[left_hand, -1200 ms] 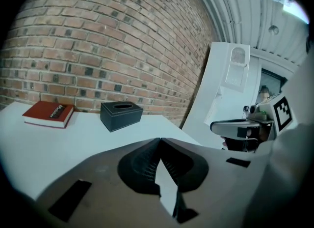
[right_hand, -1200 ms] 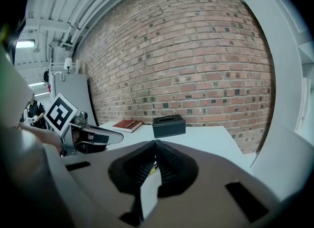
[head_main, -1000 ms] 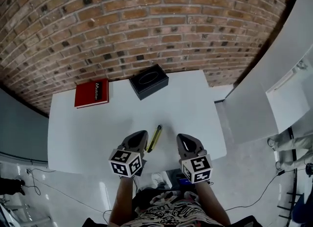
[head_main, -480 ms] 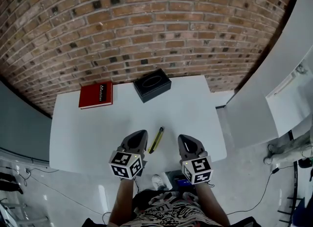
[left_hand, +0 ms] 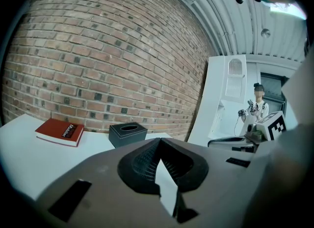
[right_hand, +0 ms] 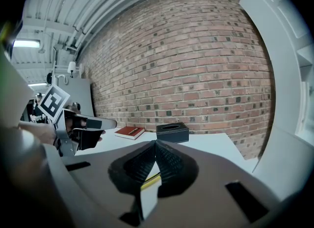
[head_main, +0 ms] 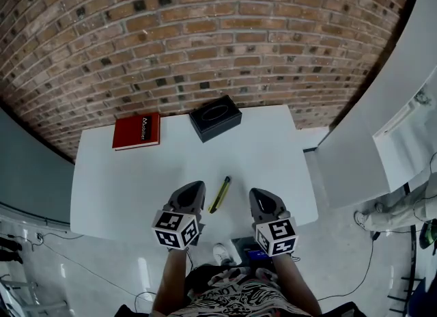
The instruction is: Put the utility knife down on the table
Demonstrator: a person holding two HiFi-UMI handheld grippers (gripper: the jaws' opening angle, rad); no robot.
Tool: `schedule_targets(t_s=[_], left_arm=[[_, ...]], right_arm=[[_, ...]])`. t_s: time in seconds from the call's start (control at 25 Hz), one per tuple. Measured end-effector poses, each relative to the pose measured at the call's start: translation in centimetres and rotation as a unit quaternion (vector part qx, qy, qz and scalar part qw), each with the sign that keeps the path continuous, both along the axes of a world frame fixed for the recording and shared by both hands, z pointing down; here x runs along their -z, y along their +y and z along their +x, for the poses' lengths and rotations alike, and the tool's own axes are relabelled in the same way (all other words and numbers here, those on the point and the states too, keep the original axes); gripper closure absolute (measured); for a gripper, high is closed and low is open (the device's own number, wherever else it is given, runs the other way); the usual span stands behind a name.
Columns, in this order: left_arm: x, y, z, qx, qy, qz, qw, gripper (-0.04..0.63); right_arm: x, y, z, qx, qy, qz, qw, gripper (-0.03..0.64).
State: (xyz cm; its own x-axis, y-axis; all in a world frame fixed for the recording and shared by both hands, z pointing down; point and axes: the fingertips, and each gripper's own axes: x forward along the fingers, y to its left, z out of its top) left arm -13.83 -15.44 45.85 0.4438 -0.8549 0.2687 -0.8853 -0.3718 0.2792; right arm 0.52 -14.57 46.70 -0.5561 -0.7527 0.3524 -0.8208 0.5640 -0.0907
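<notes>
Yellow utility knife (head_main: 218, 195), red book (head_main: 136, 131)

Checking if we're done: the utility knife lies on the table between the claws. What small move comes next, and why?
Probably just draw both claws back slightly and stop. The utility knife lies flat on the table, apart from the left claw and the right claw, both shut and empty, so nothing seems left to put down.

the utility knife (head_main: 218, 195) is slim, with a yellow body and dark ends. it lies flat and free on the white desk (head_main: 136, 172), near the front edge, slanted so that its far end leans to the right. nothing holds it.
</notes>
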Motion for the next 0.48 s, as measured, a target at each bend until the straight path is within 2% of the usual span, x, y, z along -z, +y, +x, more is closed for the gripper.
schedule_targets(t_s=[0.48], left_arm=[[-0.68,-0.19,-0.61,0.008,0.002,-0.008,0.9999,0.581]], right_arm=[[-0.01,-0.31,0.42,-0.013,0.002,0.005,1.000,0.617]])
